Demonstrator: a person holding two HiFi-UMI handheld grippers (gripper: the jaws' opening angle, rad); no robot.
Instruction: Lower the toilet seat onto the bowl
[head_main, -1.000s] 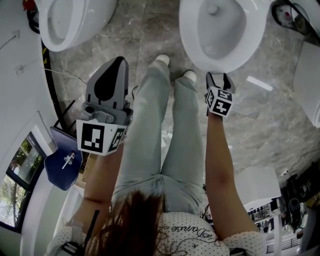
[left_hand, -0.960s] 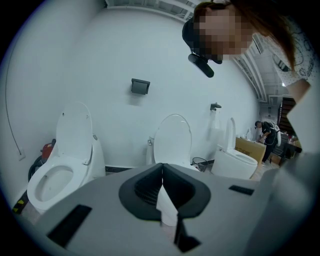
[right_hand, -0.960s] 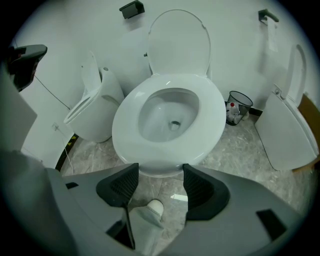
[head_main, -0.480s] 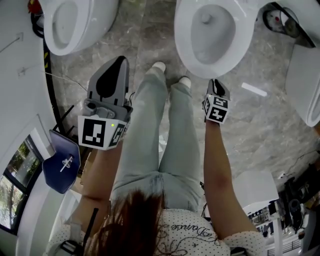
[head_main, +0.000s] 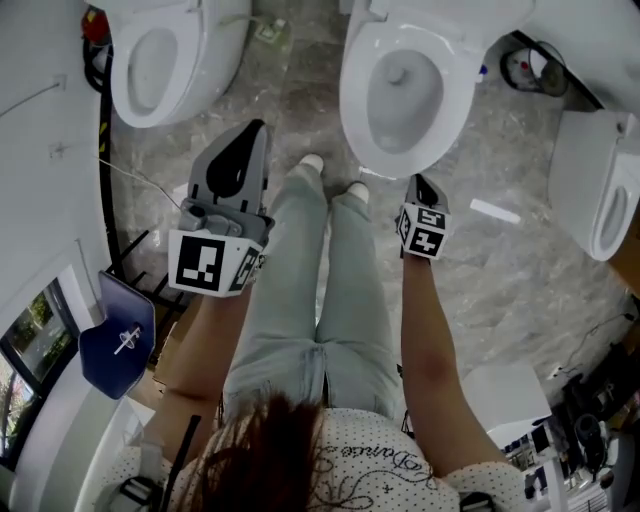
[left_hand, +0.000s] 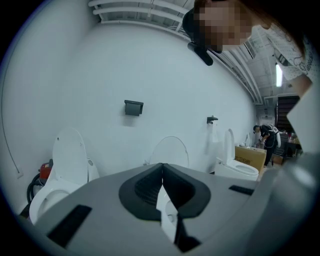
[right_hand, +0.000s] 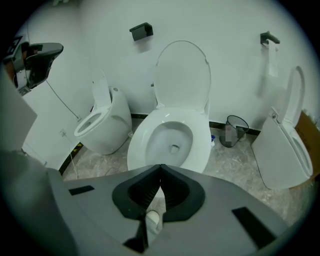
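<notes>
Glossy ceramic toilet (veined stone floor)

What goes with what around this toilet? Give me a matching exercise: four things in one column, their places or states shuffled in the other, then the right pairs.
Things:
1. white oval lid of the middle toilet
2. white seat ring of that toilet
3. dark round waste bin
4. blue chair

Places or states:
A. on the floor between the middle toilet and the right-hand toilet
B. raised upright against the wall
C. beside the window, at the head view's lower left
D. lowered flat, lying level

Pairs: 1-B, 2-D, 3-A, 4-C.
</notes>
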